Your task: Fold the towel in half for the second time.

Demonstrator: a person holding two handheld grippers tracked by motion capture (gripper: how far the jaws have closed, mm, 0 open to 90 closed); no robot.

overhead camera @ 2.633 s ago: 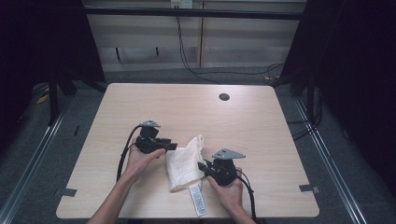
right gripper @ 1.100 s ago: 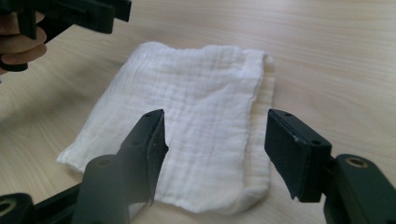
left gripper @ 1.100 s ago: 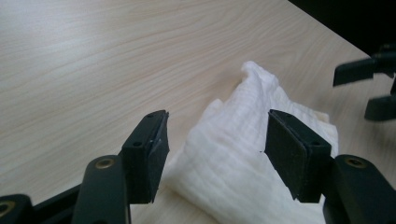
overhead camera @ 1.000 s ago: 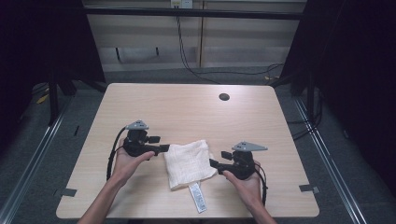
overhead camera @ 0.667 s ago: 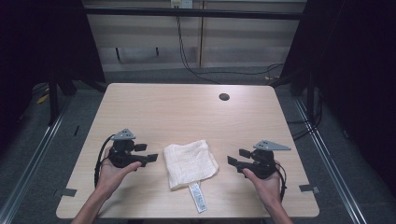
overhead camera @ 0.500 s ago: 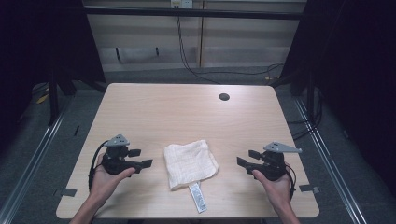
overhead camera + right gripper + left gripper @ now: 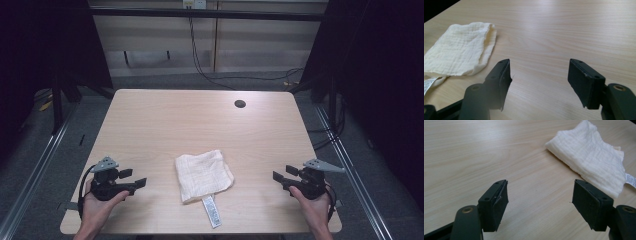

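A cream cloth (image 7: 204,175), folded into a rough square, lies flat near the table's front middle, with a white care label (image 7: 211,211) sticking out toward the front edge. My left gripper (image 7: 134,178) rests at the front left, well apart from the cloth, and points at it. Its jaws have just been opening and stand wide with nothing between them (image 7: 540,202); the cloth (image 7: 589,157) lies beyond them to the right. My right gripper (image 7: 282,174) sits at the front right, open and empty (image 7: 540,80), with the cloth (image 7: 459,55) off to its left.
The light wooden table (image 7: 200,120) has a round dark cable hole (image 7: 240,104) at the back right. Metal rails run along the floor on both sides, and cables (image 7: 235,77) lie on the floor behind the table.
Both grippers have let go of the cloth and drawn apart, the left toward the front left corner, the right toward the front right. The cloth now lies flat and folded.
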